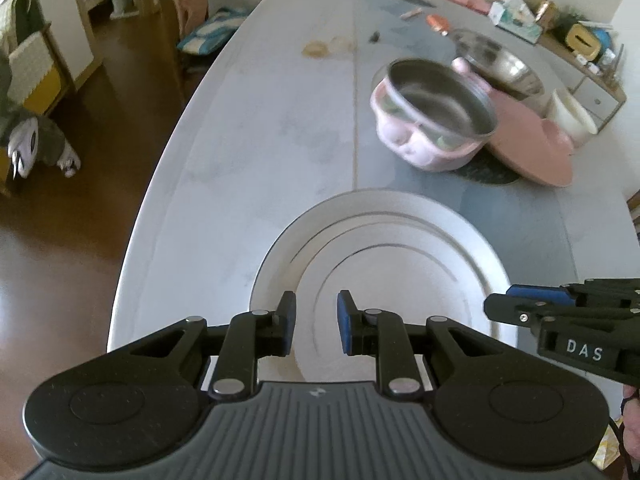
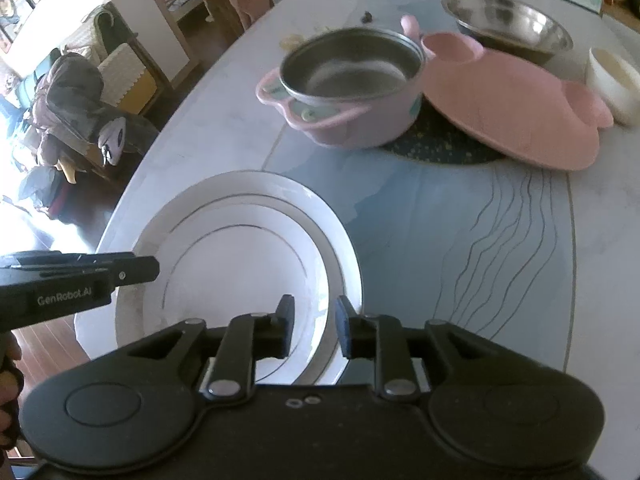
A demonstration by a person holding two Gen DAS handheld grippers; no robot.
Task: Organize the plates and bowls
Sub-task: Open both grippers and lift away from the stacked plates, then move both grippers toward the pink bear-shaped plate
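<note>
Two wrist views, both looking down at the white plate (image 1: 384, 248) near the table (image 1: 248, 128) edge. Left view is giving me the far clutter — tissue box (image 1: 514, 16), yellow box (image 1: 580, 38) on a side cabinet — and the right gripper (image 1: 500, 304) coming in from the side over the plate's rim. Right view is showing what the left one isn't: the wavy line pattern on the table's blue area, the dark speckled mat (image 2: 436, 144) under the pink bowl (image 2: 360, 120), and the left gripper (image 2: 154, 266) poking in over the plate's opposite rim.

Beyond the plate I'm seeing a steel bowl (image 1: 436, 96) nested tilted in the pink bowl, a pink tray (image 2: 508, 112) just beside it on the mat, a larger steel bowl (image 2: 508, 28) behind, and a white cup (image 2: 612, 80) near the tray.

Left gripper: jaws standing slightly apart, nothing between the pads — released, hovering over the plate's near side. Right gripper: also slightly parted; the plate's rim is sitting in the gap between the fingers (image 2: 286, 328), but the pads aren't pressing on it as far as I'm seeing.
</note>
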